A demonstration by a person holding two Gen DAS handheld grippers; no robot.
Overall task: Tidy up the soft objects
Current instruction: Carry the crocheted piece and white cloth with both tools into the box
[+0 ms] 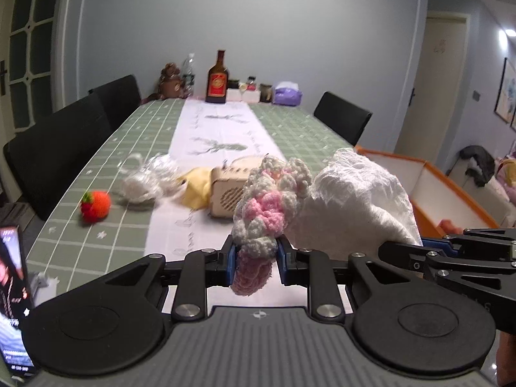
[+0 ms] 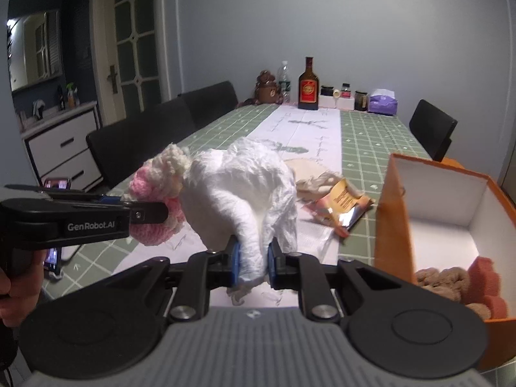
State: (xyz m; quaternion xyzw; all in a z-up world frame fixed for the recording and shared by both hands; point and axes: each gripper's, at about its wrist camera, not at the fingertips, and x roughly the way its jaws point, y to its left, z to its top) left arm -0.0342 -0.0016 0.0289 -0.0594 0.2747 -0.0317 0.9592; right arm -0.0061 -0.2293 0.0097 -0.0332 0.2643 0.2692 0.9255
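Left hand-held gripper [image 1: 254,259] clamping crochet piece [image 1: 267,200]; right hand-held gripper [image 2: 253,259] clamping white cloth [image 2: 238,187], blurred

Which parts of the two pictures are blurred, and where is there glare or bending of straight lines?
Left wrist view: the red knitted strawberry and the clear crinkled plastic wrap are smeared by motion; ceiling lamps glare at top right; the glazed door bows. Right wrist view: the orange cardboard box has a smeared near wall; the shiny foil snack wrapper reflects light.
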